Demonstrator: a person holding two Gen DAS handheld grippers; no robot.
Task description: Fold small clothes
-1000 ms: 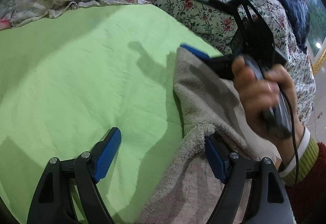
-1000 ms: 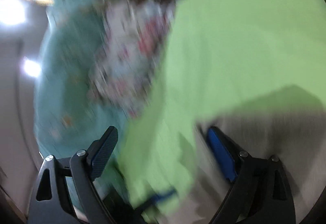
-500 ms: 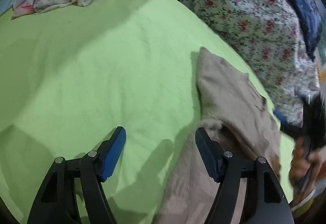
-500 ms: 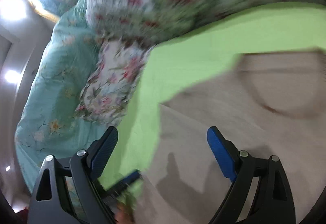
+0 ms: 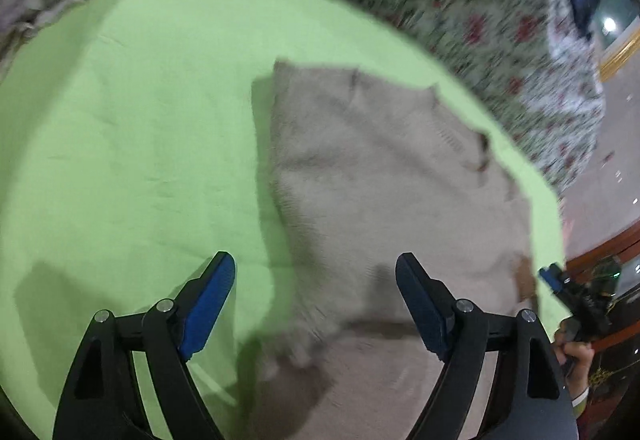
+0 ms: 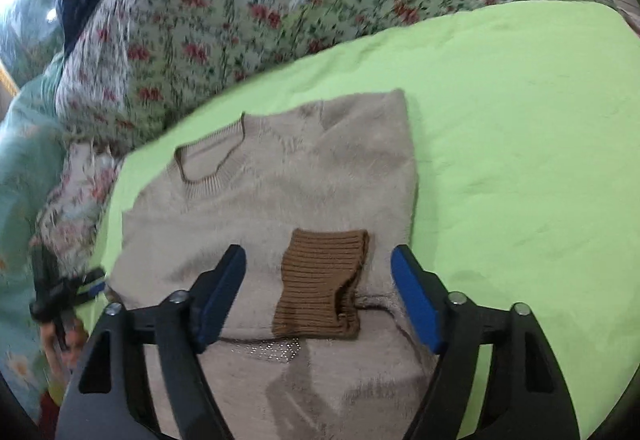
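beige sweater [image 6: 280,176] now flat on green sheet [image 6: 520,120], sleeve folded in, cuff [image 6: 320,288] on top | right gripper [image 6: 318,292] released, jaws closing empty | left gripper [image 5: 316,300] opening, empty | next fold due

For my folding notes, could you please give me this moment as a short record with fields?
garment: beige sweater, lying flat on the green sheet, neckline away from the camera
cuff: brown ribbed cuff folded onto the sweater's front
right claw: jaws closing, cuff lies between them, pads not on it
left claw: jaws opening, over the sweater's edge, holding nothing
surroundings: floral bedding beyond the sheet
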